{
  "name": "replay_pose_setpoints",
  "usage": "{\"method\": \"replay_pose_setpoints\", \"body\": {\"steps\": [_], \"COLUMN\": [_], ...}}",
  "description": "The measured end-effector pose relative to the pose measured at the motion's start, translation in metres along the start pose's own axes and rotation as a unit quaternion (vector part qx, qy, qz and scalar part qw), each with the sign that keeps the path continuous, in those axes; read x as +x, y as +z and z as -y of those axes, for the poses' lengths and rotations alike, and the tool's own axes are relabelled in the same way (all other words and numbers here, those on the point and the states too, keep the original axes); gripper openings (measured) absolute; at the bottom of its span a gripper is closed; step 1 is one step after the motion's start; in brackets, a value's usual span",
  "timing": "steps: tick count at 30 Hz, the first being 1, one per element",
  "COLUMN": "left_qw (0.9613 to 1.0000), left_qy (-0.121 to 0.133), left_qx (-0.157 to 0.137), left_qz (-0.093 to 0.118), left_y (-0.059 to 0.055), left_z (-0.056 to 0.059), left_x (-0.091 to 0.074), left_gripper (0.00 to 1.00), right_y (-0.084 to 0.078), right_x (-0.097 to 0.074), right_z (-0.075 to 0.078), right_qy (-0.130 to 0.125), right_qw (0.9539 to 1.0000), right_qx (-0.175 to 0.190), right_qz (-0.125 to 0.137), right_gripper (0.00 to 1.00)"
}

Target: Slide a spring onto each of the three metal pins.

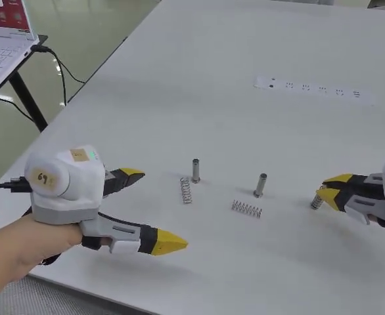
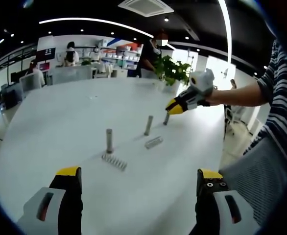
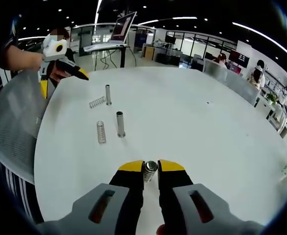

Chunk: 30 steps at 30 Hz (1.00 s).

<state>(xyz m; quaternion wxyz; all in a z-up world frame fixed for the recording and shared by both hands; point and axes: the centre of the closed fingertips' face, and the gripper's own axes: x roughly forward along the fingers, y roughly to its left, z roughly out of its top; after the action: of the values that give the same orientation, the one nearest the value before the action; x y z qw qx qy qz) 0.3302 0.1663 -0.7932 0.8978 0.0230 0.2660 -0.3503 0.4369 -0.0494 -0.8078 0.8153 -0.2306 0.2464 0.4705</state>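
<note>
A: Right gripper (image 3: 150, 169) status?
B: Closed down to a narrow gap. The third spring (image 3: 150, 172) is pinched between the yellow fingertips (image 3: 132, 168), right at the tips, with its lower end on the table (image 3: 192, 112). Whether a pin is inside it cannot be told.
A: Left gripper (image 1: 150, 209)?
B: Spread wide, nothing held. It is held over the table's near edge, well apart from the parts.
A: Other parts?
B: The left pin (image 1: 196, 170) is stood upright, with the left spring (image 1: 186, 190) laid just beside it. The middle pin (image 1: 261, 185) is stood upright, with the middle spring (image 1: 246, 209) laid flat near its base. Both pins are bare.
</note>
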Motion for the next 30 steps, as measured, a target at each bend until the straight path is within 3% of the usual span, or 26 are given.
{"method": "replay_pose_setpoints", "body": {"steps": [8,10,14,18,21,30], "left_qw": [1.0,1.0,1.0,0.9999,0.9999,0.9999], "left_qy": [-0.002,-0.003,0.0,0.003,0.003,0.0], "left_qx": [-0.004,-0.004,-0.007,-0.009,-0.009,-0.01], "left_qz": [0.001,0.0,0.005,0.007,0.007,0.008], "left_y": [0.0,-0.001,0.001,0.001,0.001,0.002], "left_z": [0.003,0.003,0.001,-0.001,-0.001,-0.002], "left_x": [0.001,0.001,-0.001,-0.002,-0.002,0.0], "left_gripper": [0.94,0.94,0.95,0.95,0.95,0.95], "right_y": [0.0,0.005,0.007,0.014,0.022,0.035], "right_x": [0.0,-0.001,-0.006,-0.01,-0.015,-0.024], "right_z": [0.0,-0.001,0.003,0.001,-0.002,-0.012], "right_qy": [-0.006,-0.003,-0.009,-0.006,0.002,0.016], "right_qw": [0.9999,0.9989,0.9973,0.9926,0.9853,0.9778], "right_qx": [0.011,0.043,0.068,0.112,0.153,0.183], "right_qz": [-0.002,0.016,0.024,0.048,0.075,0.1], "right_gripper": [0.14,0.17,0.21,0.24,0.26,0.3]}}
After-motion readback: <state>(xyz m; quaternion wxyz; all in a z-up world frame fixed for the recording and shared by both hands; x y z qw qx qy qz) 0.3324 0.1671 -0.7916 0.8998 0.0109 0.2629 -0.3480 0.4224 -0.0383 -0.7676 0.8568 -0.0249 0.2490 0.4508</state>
